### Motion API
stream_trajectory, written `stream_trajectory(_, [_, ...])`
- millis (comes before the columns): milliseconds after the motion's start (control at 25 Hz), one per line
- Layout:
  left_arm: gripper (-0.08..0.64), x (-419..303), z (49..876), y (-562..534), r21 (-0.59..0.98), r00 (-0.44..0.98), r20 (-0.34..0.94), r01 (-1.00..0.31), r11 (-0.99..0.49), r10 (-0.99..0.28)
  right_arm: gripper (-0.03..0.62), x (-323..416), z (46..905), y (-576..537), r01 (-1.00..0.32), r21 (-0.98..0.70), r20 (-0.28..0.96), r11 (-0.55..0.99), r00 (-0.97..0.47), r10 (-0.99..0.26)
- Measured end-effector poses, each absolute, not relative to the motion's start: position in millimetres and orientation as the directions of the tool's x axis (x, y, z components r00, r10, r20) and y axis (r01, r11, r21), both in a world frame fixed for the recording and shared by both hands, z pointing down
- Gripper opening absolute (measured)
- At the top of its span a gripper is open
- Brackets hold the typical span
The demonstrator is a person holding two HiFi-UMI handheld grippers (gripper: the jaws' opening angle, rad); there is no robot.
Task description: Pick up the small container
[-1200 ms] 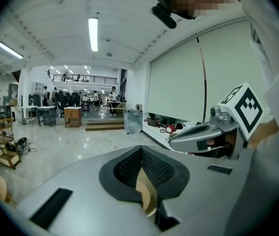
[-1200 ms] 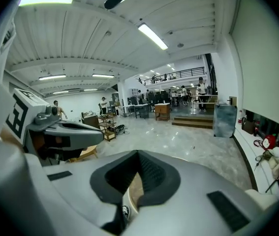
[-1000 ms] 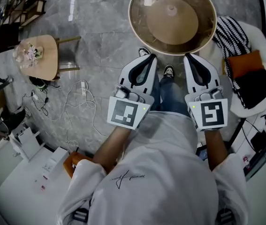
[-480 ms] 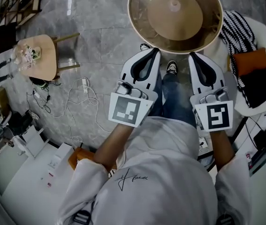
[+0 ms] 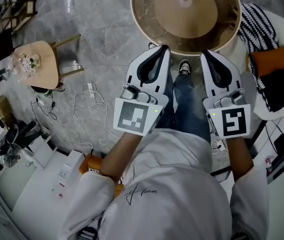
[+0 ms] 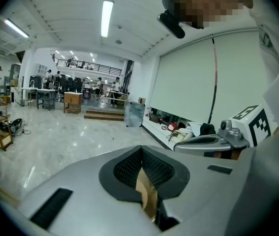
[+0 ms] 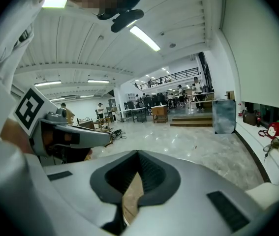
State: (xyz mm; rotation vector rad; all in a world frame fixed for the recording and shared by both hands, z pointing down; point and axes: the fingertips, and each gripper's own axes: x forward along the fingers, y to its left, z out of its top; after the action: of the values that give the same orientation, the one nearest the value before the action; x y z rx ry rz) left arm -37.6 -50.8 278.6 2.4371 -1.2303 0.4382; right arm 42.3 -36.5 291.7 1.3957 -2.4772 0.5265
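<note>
Left gripper (image 5: 163, 49), right gripper (image 5: 206, 55): jaws closed, nothing between; both mid-frame, tips toward round table (image 5: 144, 19) at top centre. Small container: we find none in any view. Pick-up not begun; we judge locating, approach, grasp, lift all outstanding.

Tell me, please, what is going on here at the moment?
A person stands on a grey marble floor, holding a gripper in each hand out in front of the body. The left gripper and the right gripper are both shut with nothing between their jaws. They point toward a round glass-topped table just ahead. No small container shows in any view, so the pick-up has not begun.
</note>
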Motion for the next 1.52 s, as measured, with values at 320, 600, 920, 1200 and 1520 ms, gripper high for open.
stream_trajectory(320, [0.017,-46.9,315.2,-80.8,0.210,0.574,0.459,-0.811,-0.545,-0.678,0.015,34.4,320.1,-60.5,-0.875,-0.183,0.399,0.449,-0.484,-0.779])
stream_trajectory(600, [0.017,-62.4,346.8,-99.8,0.177,0.542,0.475,-0.831,-0.528,-0.693,0.015,35.6,348.7,-74.8,-0.901,-0.170,0.406,0.398,-0.433,-0.805])
stream_trajectory(920, [0.017,-82.7,386.7,-102.0,0.148,0.491,0.491,-0.861,-0.486,-0.720,0.015,22.5,391.4,-67.3,-0.904,-0.193,0.416,0.381,-0.427,-0.803])
stream_trajectory(1200, [0.017,-88.8,425.0,-97.3,0.129,0.481,0.521,-0.861,-0.492,-0.705,0.015,15.5,419.5,-70.0,-0.908,-0.204,0.412,0.365,-0.418,-0.809])
stream_trajectory(1520, [0.017,-88.4,449.5,-105.6,0.149,0.489,0.493,-0.863,-0.484,-0.720,0.015,20.2,446.9,-84.6,-0.928,-0.185,0.399,0.323,-0.371,-0.839])
